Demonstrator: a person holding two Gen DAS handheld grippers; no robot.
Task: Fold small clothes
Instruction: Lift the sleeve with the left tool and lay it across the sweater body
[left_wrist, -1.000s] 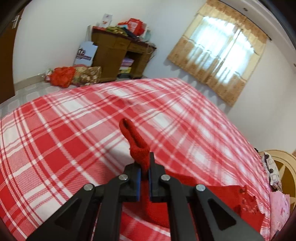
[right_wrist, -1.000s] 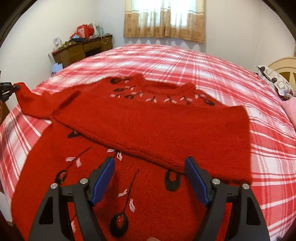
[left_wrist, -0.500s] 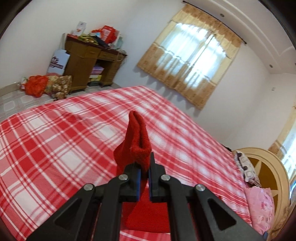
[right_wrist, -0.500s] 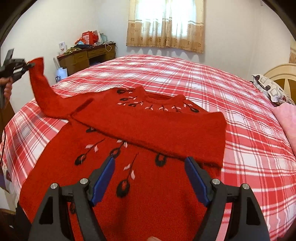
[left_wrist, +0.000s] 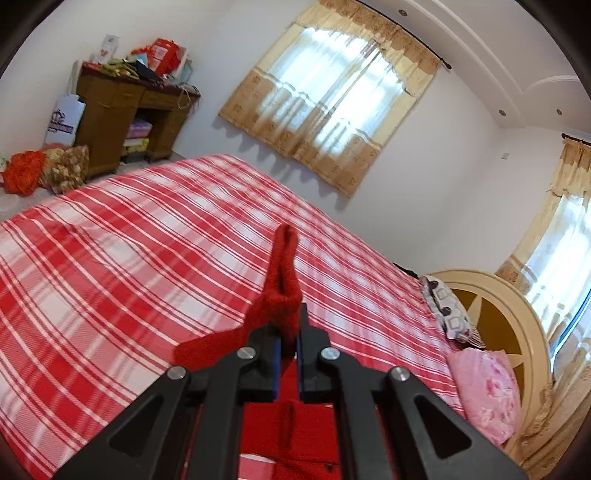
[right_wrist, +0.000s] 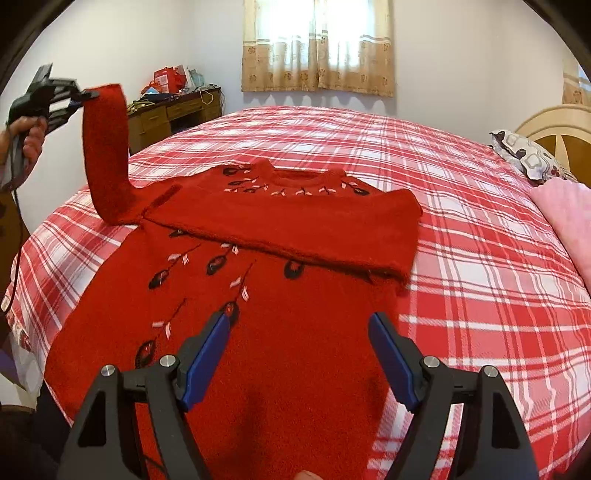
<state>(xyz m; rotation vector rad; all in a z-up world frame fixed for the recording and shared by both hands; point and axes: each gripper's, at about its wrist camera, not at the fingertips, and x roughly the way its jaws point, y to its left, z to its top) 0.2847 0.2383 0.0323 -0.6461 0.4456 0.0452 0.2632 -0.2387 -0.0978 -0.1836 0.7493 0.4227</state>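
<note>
Your left gripper (right_wrist: 86, 95) has its jaws pinched on the cuff of the sweater's sleeve (right_wrist: 105, 147), holding it raised above the bed at 10 o'clock in the right wrist view. The red sweater (right_wrist: 258, 295) lies flat on the plaid bedspread (right_wrist: 480, 258), neckline toward 12 o'clock, with the other sleeve (right_wrist: 295, 225) folded across the chest. Your right gripper (right_wrist: 301, 345) hovers over the lower body of the sweater, jaws spread wide and empty.

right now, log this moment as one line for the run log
step: sleeve fold | left gripper: shut on sleeve cuff, lifted above bed | right gripper: open, over sweater | other sleeve: already folded across chest
</note>
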